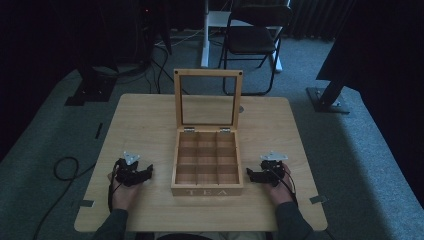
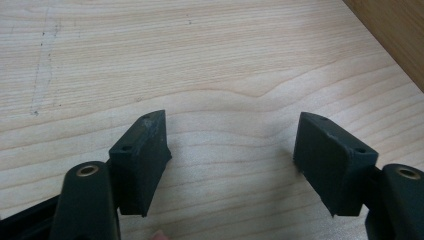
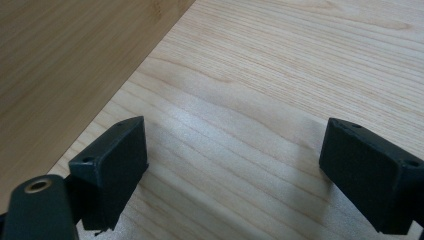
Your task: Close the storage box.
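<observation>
High view: wooden tea box stands lid-up, compartments bare, between both gaping tongs.

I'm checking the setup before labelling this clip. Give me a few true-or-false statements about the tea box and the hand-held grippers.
1. The tea box has its lid standing open. True.
2. The left hand-held gripper is clamped on a tea bag. False: its jaws stand apart over bare table.
3. The right hand-held gripper is open, nothing between its jaws. True.
4. Both grippers sit on the same side of the box. False: one on each side.
</observation>
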